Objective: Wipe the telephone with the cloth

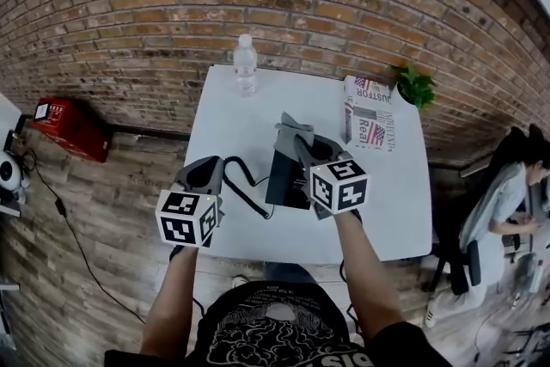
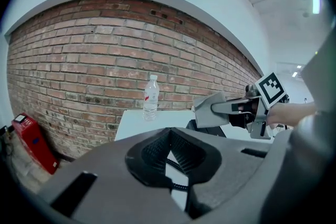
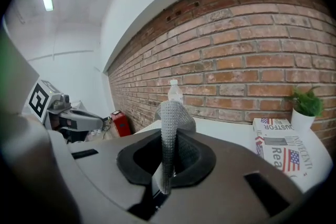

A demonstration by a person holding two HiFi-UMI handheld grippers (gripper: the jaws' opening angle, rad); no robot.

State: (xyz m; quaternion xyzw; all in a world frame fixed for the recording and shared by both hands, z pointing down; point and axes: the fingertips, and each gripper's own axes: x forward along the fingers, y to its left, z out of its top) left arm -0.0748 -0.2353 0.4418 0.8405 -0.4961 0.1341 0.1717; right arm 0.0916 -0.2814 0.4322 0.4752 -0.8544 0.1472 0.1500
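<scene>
The black telephone [image 1: 288,178] sits mid-table, partly hidden by my right gripper [image 1: 298,143]. That gripper is shut on a grey cloth [image 1: 293,128], which stands up from between the jaws [image 3: 169,128] just above the phone. My left gripper [image 1: 220,171] hovers left of the phone. Its jaw tips meet, and the coiled cord [image 2: 177,167] runs through the gap just behind them. From there the cord [image 1: 247,195] loops down to the phone. The left gripper view shows the right gripper [image 2: 223,109] over the telephone [image 2: 206,127]. I cannot make out the handset.
On the white table [image 1: 232,116], a water bottle [image 1: 245,64] stands at the back left. A folded newspaper [image 1: 369,120] and a small green plant [image 1: 414,85] are at the back right. A brick wall lies behind. A red box [image 1: 70,126] is on the floor at left, and a seated person [image 1: 507,211] at right.
</scene>
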